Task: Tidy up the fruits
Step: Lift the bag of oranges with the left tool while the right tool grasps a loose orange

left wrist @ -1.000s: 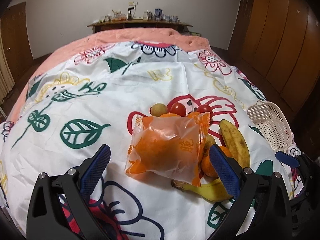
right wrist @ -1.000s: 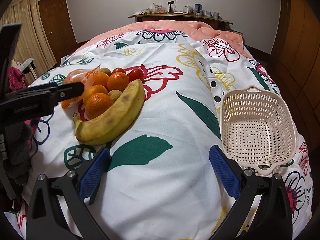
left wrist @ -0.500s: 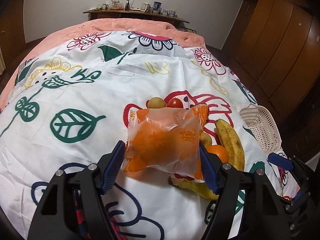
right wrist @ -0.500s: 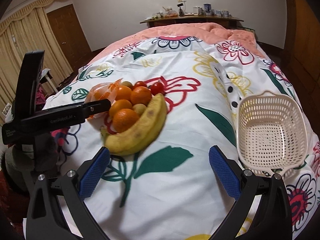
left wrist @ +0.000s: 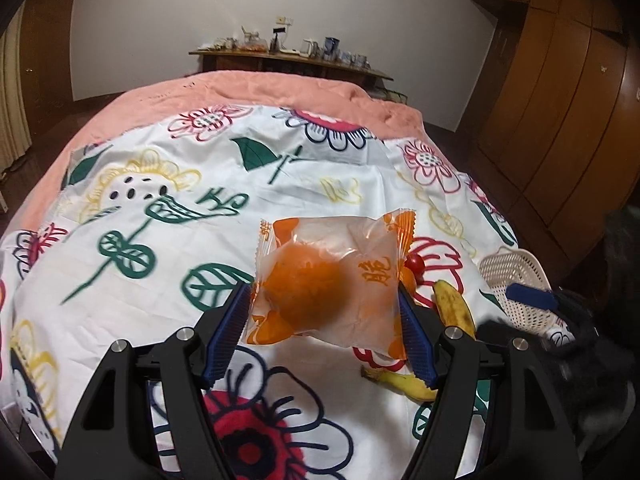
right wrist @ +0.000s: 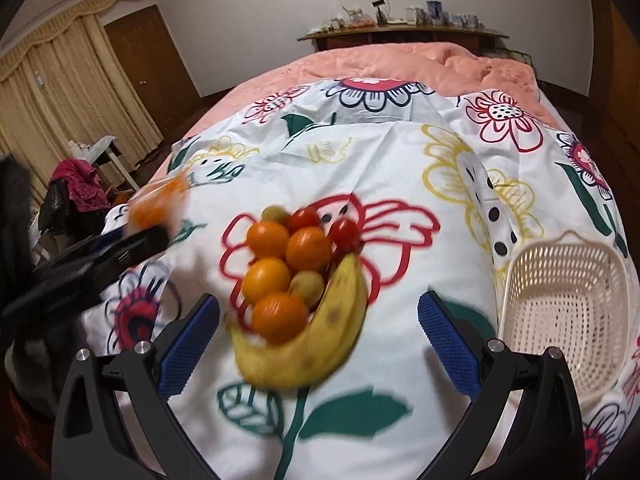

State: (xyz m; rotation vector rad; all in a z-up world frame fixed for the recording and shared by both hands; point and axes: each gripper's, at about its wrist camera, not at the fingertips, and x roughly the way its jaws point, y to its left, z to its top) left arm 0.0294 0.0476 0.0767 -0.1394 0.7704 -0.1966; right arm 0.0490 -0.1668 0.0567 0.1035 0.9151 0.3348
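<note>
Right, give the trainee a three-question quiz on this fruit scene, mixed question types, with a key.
1. True or false: the left gripper is shut on the bagged orange.
2. Multiple choice: the white basket holds A) bananas B) tomatoes C) no fruit.
3. Fill in: the long yellow fruit curving beside the loose oranges is a ____.

Key: 1 true; 2 C; 3 banana. The right gripper is open with nothing between its pads.

**Two black grippers, blue-padded**

Left gripper (left wrist: 324,336): black angular frame, ribbed blue pads (left wrist: 226,334), silver screw heads. Right gripper (right wrist: 318,344), nearer the basket (right wrist: 568,312), has identical black arms, blue textured pads and silver screws.
</note>
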